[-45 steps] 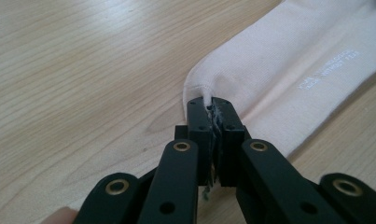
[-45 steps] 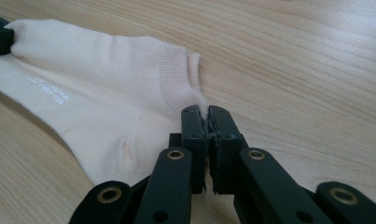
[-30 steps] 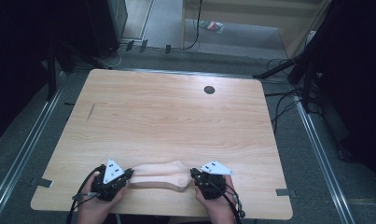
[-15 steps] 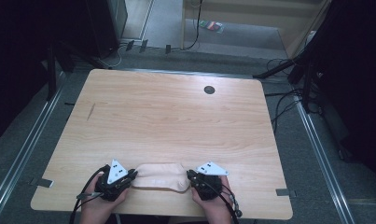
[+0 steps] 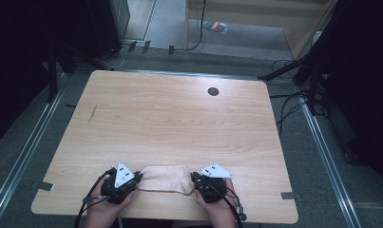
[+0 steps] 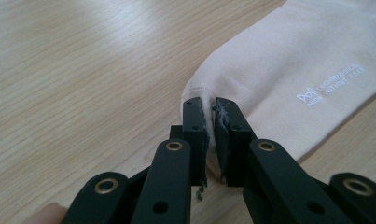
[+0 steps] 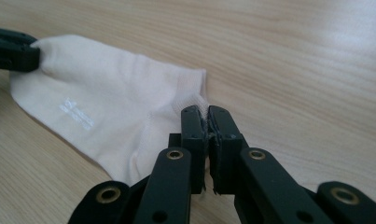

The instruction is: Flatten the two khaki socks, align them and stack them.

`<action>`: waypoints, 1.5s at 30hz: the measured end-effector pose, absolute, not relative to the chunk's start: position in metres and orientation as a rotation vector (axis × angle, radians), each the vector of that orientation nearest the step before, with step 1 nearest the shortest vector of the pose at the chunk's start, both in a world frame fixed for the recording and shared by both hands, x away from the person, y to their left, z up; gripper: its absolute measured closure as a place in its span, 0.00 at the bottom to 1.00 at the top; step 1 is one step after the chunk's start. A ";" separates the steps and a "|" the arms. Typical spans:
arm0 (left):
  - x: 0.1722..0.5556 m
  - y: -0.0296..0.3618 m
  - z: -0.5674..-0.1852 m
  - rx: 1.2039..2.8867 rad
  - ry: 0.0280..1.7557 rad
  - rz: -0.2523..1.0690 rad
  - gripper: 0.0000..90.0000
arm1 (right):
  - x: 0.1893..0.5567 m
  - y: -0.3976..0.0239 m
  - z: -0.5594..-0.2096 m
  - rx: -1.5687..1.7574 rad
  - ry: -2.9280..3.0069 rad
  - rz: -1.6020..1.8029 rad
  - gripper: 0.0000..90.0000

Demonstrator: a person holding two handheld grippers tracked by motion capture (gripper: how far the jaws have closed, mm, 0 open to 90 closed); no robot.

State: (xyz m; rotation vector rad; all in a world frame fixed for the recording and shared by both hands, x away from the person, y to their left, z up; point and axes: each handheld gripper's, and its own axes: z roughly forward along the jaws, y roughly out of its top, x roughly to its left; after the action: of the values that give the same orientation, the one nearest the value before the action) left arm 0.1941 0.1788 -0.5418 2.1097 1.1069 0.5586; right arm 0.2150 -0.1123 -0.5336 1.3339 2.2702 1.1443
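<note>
Near the wooden table's (image 5: 170,118) front edge, the left gripper (image 6: 210,122) and right gripper (image 7: 207,126) each pinch one end of a pale sock (image 5: 164,179), likely light, limp fabric best held by its edges.

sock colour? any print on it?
Pale peach sock with small white lettering; clearest in left gripper view.

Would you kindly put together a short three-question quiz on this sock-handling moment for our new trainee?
1. True or false: the left tongs are shut on the sock.
2. Which end do the right tongs pinch: (a) the cuff end, (b) the rounded closed end?
3. Fill in: the sock lies near the table's ____ edge, by the person's hands.

Key: 1 true; 2 a; 3 near.
</note>
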 end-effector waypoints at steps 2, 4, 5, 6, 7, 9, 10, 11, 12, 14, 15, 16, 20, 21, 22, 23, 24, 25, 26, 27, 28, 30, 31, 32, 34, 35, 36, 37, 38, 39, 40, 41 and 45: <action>0.195 0.179 -0.542 2.106 1.112 0.555 0.93 | 0.216 -0.113 -0.536 1.345 2.271 1.134 0.96; 0.195 0.179 -0.542 2.105 1.115 0.556 0.94 | 0.217 -0.113 -0.536 1.351 2.264 1.140 0.95; 0.195 0.179 -0.542 2.102 1.118 0.559 0.94 | 0.217 -0.113 -0.536 1.351 2.260 1.141 0.95; 0.196 0.179 -0.542 2.100 1.118 0.564 0.94 | 0.217 -0.113 -0.537 1.352 2.257 1.142 0.95; 0.196 0.179 -0.543 2.100 1.119 0.563 0.94 | 0.217 -0.113 -0.537 1.353 2.252 1.146 0.95; 0.197 0.179 -0.543 2.095 1.119 0.575 0.94 | 0.218 -0.114 -0.537 1.364 2.235 1.154 0.95; 0.197 0.179 -0.543 2.095 1.119 0.575 0.95 | 0.218 -0.114 -0.537 1.364 2.235 1.154 0.95; 0.197 0.178 -0.543 2.088 1.125 0.579 0.95 | 0.218 -0.114 -0.538 1.371 2.233 1.158 0.95; 0.198 0.178 -0.543 2.092 1.126 0.577 0.94 | 0.218 -0.114 -0.538 1.367 2.233 1.157 0.95; 0.199 0.178 -0.543 2.094 1.128 0.571 0.92 | 0.219 -0.113 -0.540 1.367 2.230 1.151 0.94; 0.199 0.178 -0.543 2.092 1.127 0.571 0.91 | 0.218 -0.113 -0.540 1.362 2.228 1.150 0.94; 0.198 0.178 -0.543 2.092 1.125 0.571 0.91 | 0.218 -0.113 -0.540 1.359 2.224 1.160 0.94; 0.198 0.179 -0.543 2.096 1.131 0.563 0.86 | 0.216 -0.112 -0.537 1.332 2.198 1.191 0.92; 0.199 0.179 -0.544 2.090 1.137 0.559 0.83 | 0.217 -0.112 -0.538 1.335 2.203 1.182 0.90; 0.199 0.179 -0.544 2.090 1.140 0.559 0.79 | 0.218 -0.111 -0.540 1.341 2.206 1.170 0.87; 0.199 0.180 -0.544 2.083 1.142 0.557 0.76 | 0.219 -0.111 -0.541 1.348 2.210 1.166 0.84; 0.199 0.181 -0.544 2.073 1.146 0.561 0.72 | 0.219 -0.111 -0.542 1.359 2.215 1.168 0.79; 0.199 0.182 -0.543 2.068 1.149 0.554 0.66 | 0.220 -0.112 -0.543 1.361 2.218 1.173 0.73; 0.199 0.183 -0.543 2.058 1.155 0.557 0.63 | 0.221 -0.112 -0.543 1.362 2.214 1.177 0.69; 0.199 0.186 -0.542 2.044 1.154 0.553 0.61 | 0.221 -0.113 -0.542 1.373 2.201 1.176 0.64; 0.198 0.187 -0.541 2.028 1.159 0.546 0.59 | 0.221 -0.114 -0.540 1.382 2.182 1.176 0.62; 0.197 0.193 -0.537 1.970 1.156 0.506 0.61 | 0.220 -0.116 -0.537 1.387 2.157 1.199 0.60; 0.196 0.195 -0.535 1.934 1.143 0.493 0.65 | 0.218 -0.116 -0.535 1.382 2.140 1.217 0.61; 0.195 0.198 -0.533 1.898 1.125 0.478 0.73 | 0.217 -0.116 -0.533 1.364 2.128 1.233 0.63; 0.195 0.201 -0.529 1.846 1.089 0.424 0.86 | 0.213 -0.115 -0.530 1.345 2.120 1.284 0.74; 0.195 0.200 -0.529 1.841 1.077 0.403 0.91 | 0.211 -0.113 -0.529 1.314 2.128 1.307 0.79; 0.198 0.199 -0.531 1.853 1.064 0.380 0.94 | 0.209 -0.111 -0.529 1.290 2.139 1.317 0.82; 0.201 0.196 -0.534 1.876 1.061 0.368 0.95 | 0.208 -0.106 -0.530 1.266 2.167 1.322 0.85; 0.203 0.193 -0.537 1.891 1.063 0.365 0.96 | 0.208 -0.102 -0.532 1.254 2.197 1.320 0.86; 0.206 0.191 -0.540 1.904 1.074 0.368 0.96 | 0.208 -0.099 -0.535 1.253 2.221 1.313 0.87; 0.206 0.191 -0.540 1.904 1.074 0.368 0.95 | 0.208 -0.099 -0.535 1.253 2.221 1.313 0.87; 0.213 0.187 -0.543 1.922 1.102 0.379 0.95 | 0.210 -0.093 -0.541 1.257 2.264 1.297 0.88; 0.222 0.187 -0.551 1.945 1.159 0.367 0.98 | 0.213 -0.090 -0.550 1.301 2.306 1.219 0.90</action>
State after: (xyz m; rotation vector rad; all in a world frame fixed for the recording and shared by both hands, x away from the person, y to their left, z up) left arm 0.2215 0.1867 -0.5505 1.9446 1.1592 0.3672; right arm 0.2134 -0.0900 -0.5498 1.3007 2.3060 1.2192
